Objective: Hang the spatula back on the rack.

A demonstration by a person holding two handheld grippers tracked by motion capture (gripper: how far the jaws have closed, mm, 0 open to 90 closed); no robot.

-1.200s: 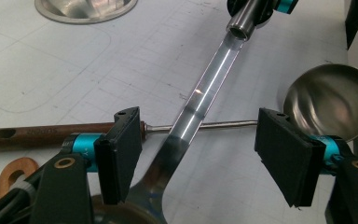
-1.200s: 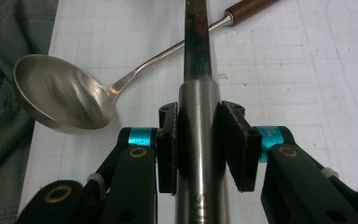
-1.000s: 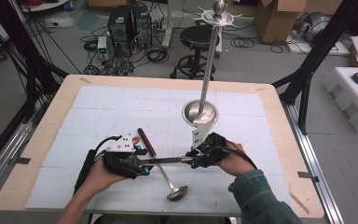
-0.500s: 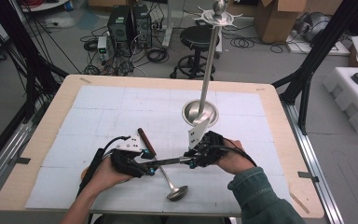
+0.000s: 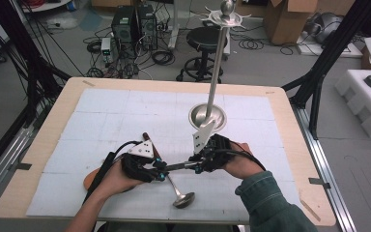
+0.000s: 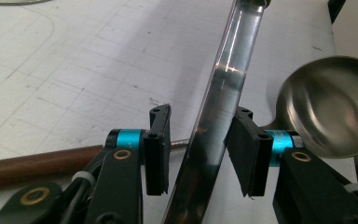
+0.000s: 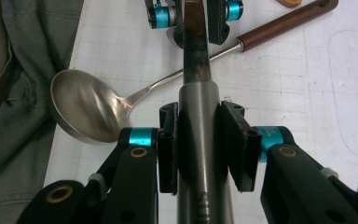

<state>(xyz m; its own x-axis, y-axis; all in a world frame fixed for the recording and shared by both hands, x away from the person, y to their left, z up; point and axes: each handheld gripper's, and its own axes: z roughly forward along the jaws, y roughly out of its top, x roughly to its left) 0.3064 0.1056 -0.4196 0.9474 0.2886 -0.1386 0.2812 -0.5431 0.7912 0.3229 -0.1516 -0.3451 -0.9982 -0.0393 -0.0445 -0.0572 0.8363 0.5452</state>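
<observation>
A steel utensil (image 5: 179, 166) with a round handle (image 7: 199, 105) and a flat shiny shaft (image 6: 226, 79) is held level above the mat between both grippers. My right gripper (image 5: 196, 166) (image 7: 200, 144) is shut on the round handle. The left gripper (image 5: 162, 169) (image 6: 200, 149) faces it, open, its jaws either side of the flat shaft: the right pad touches, a gap shows at the left pad. The utensil's far end is hidden. A steel ladle (image 5: 183, 198) (image 6: 328, 112) (image 7: 81, 107) with a brown wooden handle (image 6: 37, 165) lies on the mat below them.
A tall metal stand with a round base (image 5: 207, 116) rises just behind the right gripper, hooks at its top. An orange flat object (image 5: 89, 180) lies under the left forearm. The white mat covers a wooden table (image 5: 43, 135); a green sleeve (image 5: 270, 203) is at front right.
The left gripper has slid a little to the right, toward the right gripper, so its jaws now straddle the utensil's flat shaft. The right gripper and the ladle stayed put.
</observation>
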